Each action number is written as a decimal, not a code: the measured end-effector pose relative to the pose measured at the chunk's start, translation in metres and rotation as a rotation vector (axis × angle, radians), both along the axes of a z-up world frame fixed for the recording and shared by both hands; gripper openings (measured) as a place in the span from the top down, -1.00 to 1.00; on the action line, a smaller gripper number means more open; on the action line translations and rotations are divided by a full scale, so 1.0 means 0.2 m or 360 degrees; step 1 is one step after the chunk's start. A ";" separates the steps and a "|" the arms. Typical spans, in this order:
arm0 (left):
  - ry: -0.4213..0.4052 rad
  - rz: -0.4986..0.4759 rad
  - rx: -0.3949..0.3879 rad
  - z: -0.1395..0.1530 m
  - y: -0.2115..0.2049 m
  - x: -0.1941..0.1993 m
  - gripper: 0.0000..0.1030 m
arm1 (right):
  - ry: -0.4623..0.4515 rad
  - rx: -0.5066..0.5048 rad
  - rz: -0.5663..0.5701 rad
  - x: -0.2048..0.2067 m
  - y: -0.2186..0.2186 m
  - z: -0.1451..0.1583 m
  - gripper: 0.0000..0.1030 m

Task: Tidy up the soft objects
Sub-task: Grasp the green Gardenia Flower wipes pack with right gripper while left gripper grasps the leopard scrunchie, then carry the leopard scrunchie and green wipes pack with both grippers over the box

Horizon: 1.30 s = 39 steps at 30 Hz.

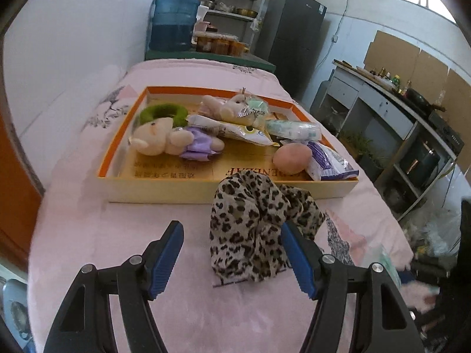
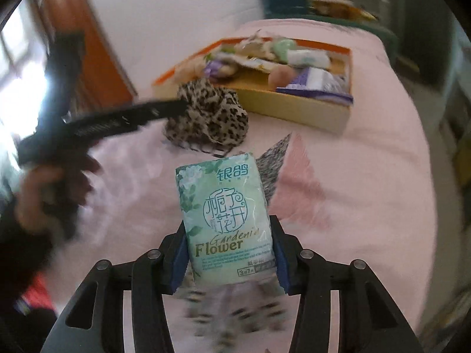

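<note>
A crumpled leopard-print cloth (image 1: 253, 223) lies on the pink bedcover just in front of an orange-rimmed box (image 1: 206, 195). My left gripper (image 1: 232, 256) is open, its fingers on either side of the cloth's near end. The box holds plush bears (image 1: 164, 139), a green ring, tissue packs and a pink ball (image 1: 291, 156). My right gripper (image 2: 228, 253) is shut on a mint-green tissue pack (image 2: 225, 211), held above the bedcover. In the right wrist view the cloth (image 2: 209, 114) and box (image 2: 294, 108) lie ahead, with the left gripper (image 2: 164, 110) reaching to the cloth.
The pink bedcover (image 1: 147, 250) drops off at the right edge. A blue water jug (image 1: 173, 20), shelves and a dark fridge (image 1: 291, 35) stand behind the bed. A white wall is on the left, a kitchen counter (image 1: 397, 103) on the right.
</note>
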<state>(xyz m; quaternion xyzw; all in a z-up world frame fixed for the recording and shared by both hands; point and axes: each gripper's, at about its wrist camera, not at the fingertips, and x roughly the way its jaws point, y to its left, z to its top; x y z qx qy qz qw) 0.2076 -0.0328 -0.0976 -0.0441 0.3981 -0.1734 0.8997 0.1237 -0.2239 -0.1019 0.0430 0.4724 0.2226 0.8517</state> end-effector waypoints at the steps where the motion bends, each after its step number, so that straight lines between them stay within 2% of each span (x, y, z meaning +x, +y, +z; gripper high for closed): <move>1: 0.0009 -0.0007 -0.0010 -0.01 0.00 0.02 -0.32 | 0.0008 0.0066 -0.0034 -0.01 -0.01 0.00 0.03; 3: 0.0027 -0.0028 -0.0010 -0.03 -0.02 0.05 -0.32 | 0.0018 0.0177 -0.0095 -0.02 0.02 0.00 0.03; 6: 0.0055 -0.0062 -0.0006 -0.06 -0.05 0.09 -0.32 | 0.0017 0.0198 -0.0149 -0.05 0.03 0.01 0.03; 7: 0.0074 -0.0071 -0.0010 -0.07 -0.06 0.10 -0.26 | 0.0016 0.0196 -0.0163 -0.05 0.04 0.01 0.03; 8: 0.0090 -0.0073 -0.0010 -0.09 -0.07 0.11 -0.17 | 0.0013 0.0189 -0.0179 -0.05 0.04 0.01 0.03; 11: 0.0130 -0.0069 -0.0006 -0.13 -0.08 0.12 0.33 | -0.0011 0.0086 -0.0243 -0.04 0.07 0.03 0.03; 12: 0.0117 -0.0071 -0.0003 -0.12 -0.08 0.11 0.63 | -0.0017 0.0052 -0.0265 -0.05 0.08 0.03 0.02; 14: 0.0098 -0.0090 -0.0030 -0.11 -0.08 0.09 0.69 | -0.0022 0.0027 -0.0290 -0.03 0.09 0.02 0.02; 20: -0.0012 -0.0107 -0.0090 -0.01 -0.06 -0.02 0.73 | -0.0050 -0.0023 -0.0305 -0.02 0.13 0.04 0.02; 30: -0.0267 -0.0046 -0.0185 0.31 0.04 -0.18 0.73 | -0.0138 -0.0028 -0.0289 0.03 0.20 0.18 0.03; 39: -0.0403 0.0059 -0.0208 0.51 0.14 -0.12 0.73 | -0.0301 -0.0052 -0.0317 0.17 0.24 0.37 0.02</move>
